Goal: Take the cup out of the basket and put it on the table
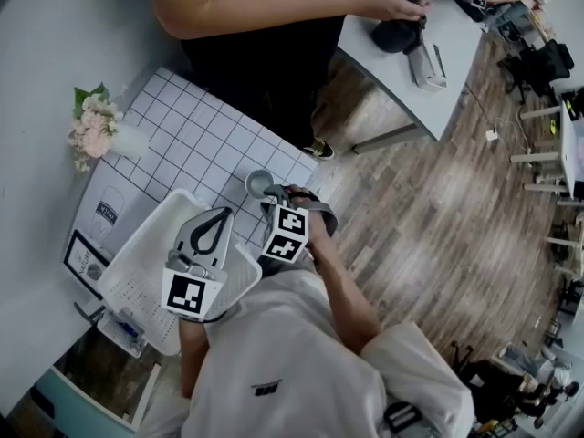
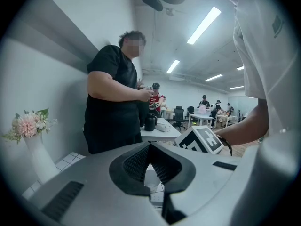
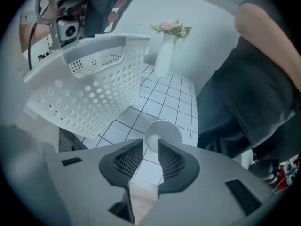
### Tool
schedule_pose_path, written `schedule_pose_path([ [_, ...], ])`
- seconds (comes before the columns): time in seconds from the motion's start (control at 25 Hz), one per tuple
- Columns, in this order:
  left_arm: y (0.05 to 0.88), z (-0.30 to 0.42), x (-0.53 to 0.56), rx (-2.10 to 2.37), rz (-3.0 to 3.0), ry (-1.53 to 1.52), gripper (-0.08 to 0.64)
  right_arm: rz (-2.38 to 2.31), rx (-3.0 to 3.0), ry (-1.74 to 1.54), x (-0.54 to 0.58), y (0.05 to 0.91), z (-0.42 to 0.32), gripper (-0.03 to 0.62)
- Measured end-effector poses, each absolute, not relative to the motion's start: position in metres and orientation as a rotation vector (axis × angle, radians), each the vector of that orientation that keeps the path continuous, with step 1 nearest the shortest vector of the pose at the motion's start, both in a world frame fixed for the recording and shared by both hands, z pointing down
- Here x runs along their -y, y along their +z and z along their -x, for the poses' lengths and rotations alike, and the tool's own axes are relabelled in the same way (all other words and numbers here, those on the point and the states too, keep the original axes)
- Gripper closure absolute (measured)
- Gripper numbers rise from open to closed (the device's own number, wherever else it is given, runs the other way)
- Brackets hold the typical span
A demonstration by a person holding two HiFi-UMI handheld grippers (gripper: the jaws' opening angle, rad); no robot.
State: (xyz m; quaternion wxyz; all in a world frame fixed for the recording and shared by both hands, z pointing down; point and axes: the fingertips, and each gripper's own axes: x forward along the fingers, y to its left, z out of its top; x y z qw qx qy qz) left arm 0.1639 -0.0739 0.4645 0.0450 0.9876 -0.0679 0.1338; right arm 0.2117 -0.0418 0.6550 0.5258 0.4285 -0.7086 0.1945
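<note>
1. progress: the small white round cup is outside the white perforated plastic basket. it sits on the white grid-lined table cover, near the basket's corner. the lift-out looks done; letting go and backing off appear to be what is left.
2. the right gripper has its tongs narrowly parted, tips at the cup's near rim. no squeeze on the cup is visible.
3. the left gripper hangs over the basket with its tongs closed on nothing.
4. only the head view shows both grippers and the basket together.
5. only the right gripper view shows the gap at the tips and the cup's round mouth.
6. the left gripper view shows no basket, only a person in a black top.
</note>
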Motion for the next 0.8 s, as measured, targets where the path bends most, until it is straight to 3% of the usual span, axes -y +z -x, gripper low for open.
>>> schedule_pose_path([
  [0.28, 0.453, -0.159, 0.067, 0.207, -3.047, 0.368, 0.554, -1.309, 1.835, 0.424, 0.047, 0.589, -0.218, 0.511],
  [0.52, 0.425, -0.156, 0.060, 0.203, -3.077, 0.289, 0.554, -1.634, 2.144, 0.438, 0.048, 0.495, -0.220, 0.573],
  [0.8, 0.400, -0.146, 0.050, 0.155, -3.056, 0.166, 0.554, -1.814, 2.410, 0.436, 0.022, 0.435, -0.214, 0.578],
])
